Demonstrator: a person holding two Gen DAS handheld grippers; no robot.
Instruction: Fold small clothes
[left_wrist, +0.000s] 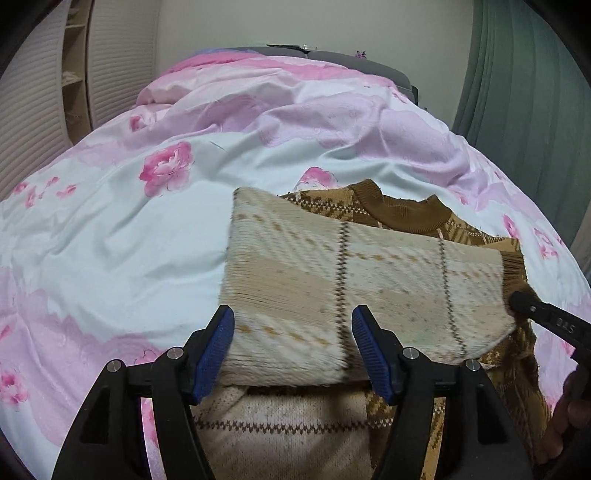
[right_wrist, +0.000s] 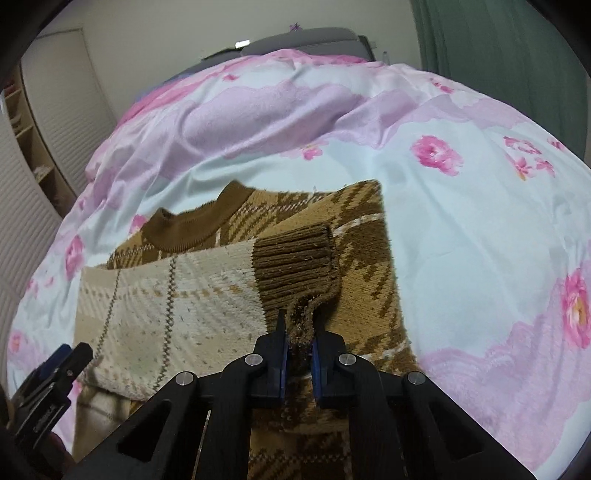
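Note:
A small brown and cream plaid knit sweater (left_wrist: 402, 214) lies on the bed, collar away from me. Its cream sleeve (left_wrist: 332, 280) is folded across the body. My left gripper (left_wrist: 292, 332) is open, its blue pads either side of the sleeve's near edge, not pinching it. My right gripper (right_wrist: 298, 343) is shut on the sleeve's brown ribbed cuff (right_wrist: 295, 266), holding it over the sweater's right side (right_wrist: 369, 258). The right gripper's finger also shows in the left wrist view (left_wrist: 535, 310). The left gripper shows at the lower left of the right wrist view (right_wrist: 55, 369).
A pink-flowered pale blue quilt (left_wrist: 110, 240) covers the bed. A white louvred wardrobe with open shelves (left_wrist: 74, 66) stands at the left, a green curtain (left_wrist: 524, 92) at the right, and a grey headboard (left_wrist: 351, 62) at the far end.

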